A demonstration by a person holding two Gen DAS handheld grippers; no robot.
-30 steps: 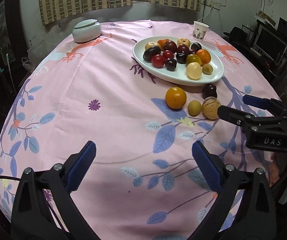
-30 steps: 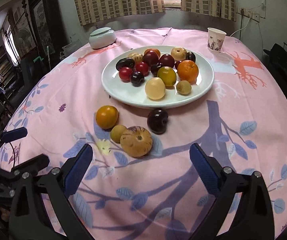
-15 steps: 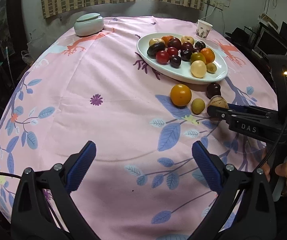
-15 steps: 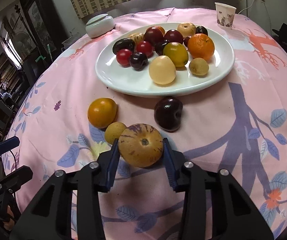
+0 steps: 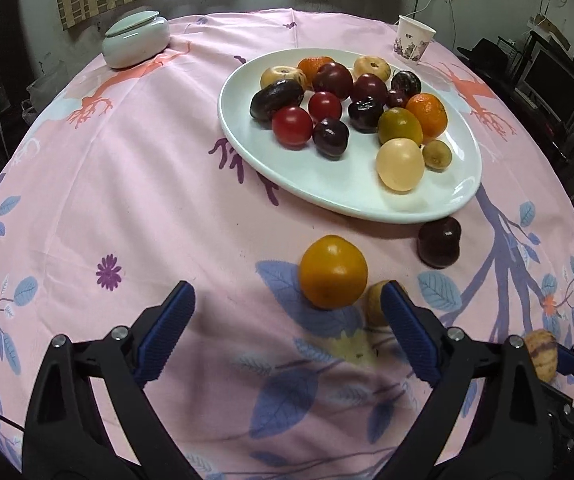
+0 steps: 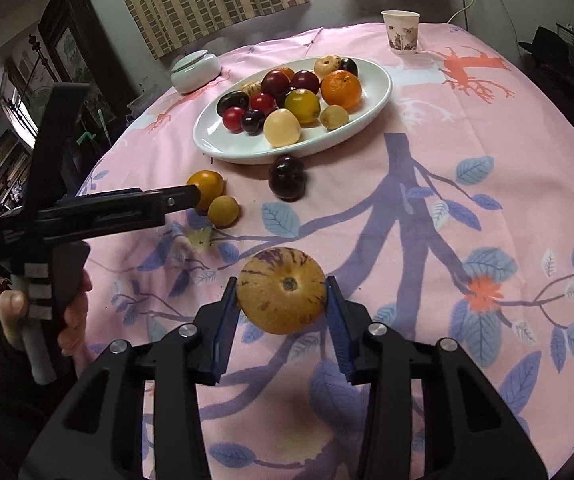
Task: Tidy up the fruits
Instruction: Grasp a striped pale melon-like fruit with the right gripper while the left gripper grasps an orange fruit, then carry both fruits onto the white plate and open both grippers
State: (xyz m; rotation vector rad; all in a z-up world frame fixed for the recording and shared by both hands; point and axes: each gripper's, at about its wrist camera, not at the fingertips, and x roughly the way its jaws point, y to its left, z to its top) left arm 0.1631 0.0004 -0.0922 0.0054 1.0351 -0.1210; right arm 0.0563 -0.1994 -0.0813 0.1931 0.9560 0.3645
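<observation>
My right gripper (image 6: 282,306) is shut on a striped yellow-brown fruit (image 6: 282,296) and holds it just above the pink cloth; the same fruit (image 5: 541,354) shows at the lower right of the left wrist view. My left gripper (image 5: 287,320) is open, its jaws closing. An orange fruit (image 5: 333,271) lies just ahead of its tips, untouched by the pads. A small yellow fruit (image 5: 373,308) sits half hidden behind its right finger. A dark plum (image 5: 439,242) lies by the white plate (image 5: 327,196), which holds several fruits.
A paper cup (image 6: 401,32) stands at the far right of the table. A pale lidded bowl (image 5: 135,42) sits at the far left. A hand (image 6: 71,312) holds the left gripper (image 6: 183,198) at the left edge. Dark furniture surrounds the round table.
The right gripper shut on the striped fruit and drew back with it, off the cloth. The left gripper moved forward and right to the orange fruit, its jaws a little narrower.
</observation>
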